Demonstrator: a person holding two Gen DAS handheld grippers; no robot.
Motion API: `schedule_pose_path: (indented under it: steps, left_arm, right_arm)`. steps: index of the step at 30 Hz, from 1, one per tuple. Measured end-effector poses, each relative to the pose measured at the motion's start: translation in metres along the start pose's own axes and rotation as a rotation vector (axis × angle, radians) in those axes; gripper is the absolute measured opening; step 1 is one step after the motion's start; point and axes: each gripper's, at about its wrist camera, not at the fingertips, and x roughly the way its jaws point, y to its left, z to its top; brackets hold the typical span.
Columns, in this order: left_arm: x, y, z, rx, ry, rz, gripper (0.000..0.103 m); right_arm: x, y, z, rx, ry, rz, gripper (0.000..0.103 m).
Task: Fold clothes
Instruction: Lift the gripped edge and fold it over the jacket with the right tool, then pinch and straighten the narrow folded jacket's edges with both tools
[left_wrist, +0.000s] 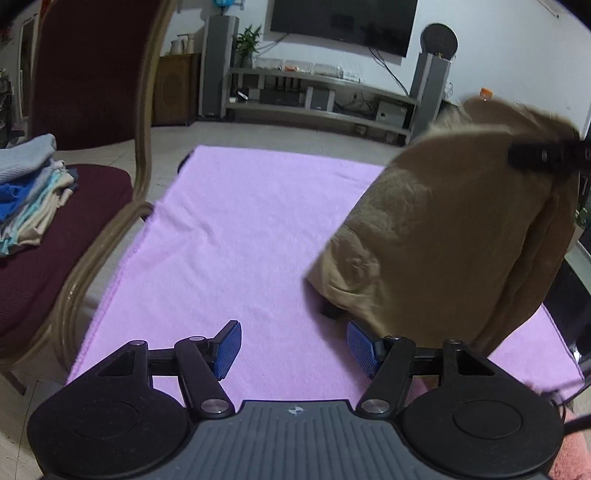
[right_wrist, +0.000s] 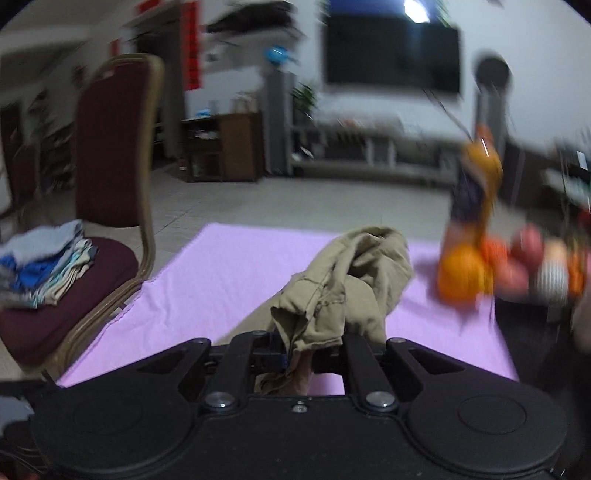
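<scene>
A tan garment (left_wrist: 443, 229) hangs in the air over the right side of the pink towel (left_wrist: 240, 240) that covers the table. My right gripper (left_wrist: 521, 157) grips it at the top, at the upper right of the left wrist view. In the right wrist view the right gripper (right_wrist: 303, 350) is shut on the bunched tan cloth (right_wrist: 351, 280), which spills over the fingers. My left gripper (left_wrist: 295, 347) is open low over the towel, with nothing between its blue pads (left_wrist: 229, 347). The garment's lower hem hangs just beyond the right-hand pad.
A maroon chair (left_wrist: 92, 74) stands at the left with a stack of folded clothes (left_wrist: 29, 192) on its seat. At the table's right end lie fruit (right_wrist: 461, 273) and an orange bottle (right_wrist: 476, 192). A TV stand and speakers line the far wall.
</scene>
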Motion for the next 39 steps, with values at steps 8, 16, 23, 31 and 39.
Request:
schedule_pose_path:
  steps: [8, 16, 23, 31, 39]
  left_arm:
    - [-0.010, 0.003, 0.002, -0.024, -0.025, -0.035, 0.063]
    - [0.003, -0.010, -0.004, 0.019, 0.017, -0.038, 0.063]
    - [0.025, -0.012, -0.005, 0.032, 0.077, -0.004, 0.063]
    - [0.042, -0.028, 0.001, 0.071, 0.100, -0.039, 0.063]
    - [0.061, -0.063, 0.008, 0.167, 0.060, -0.081, 0.047]
  right_arm:
    - [-0.049, 0.022, 0.037, -0.350, -0.143, 0.063, 0.009]
    - [0.006, -0.027, 0.027, -0.184, 0.003, 0.178, 0.010]
    - [0.116, -0.055, -0.013, -0.125, 0.144, 0.073, 0.010]
    - [0.142, -0.123, -0.019, 0.059, 0.294, -0.115, 0.048]
    - [0.078, -0.137, -0.053, 0.006, 0.276, -0.008, 0.044]
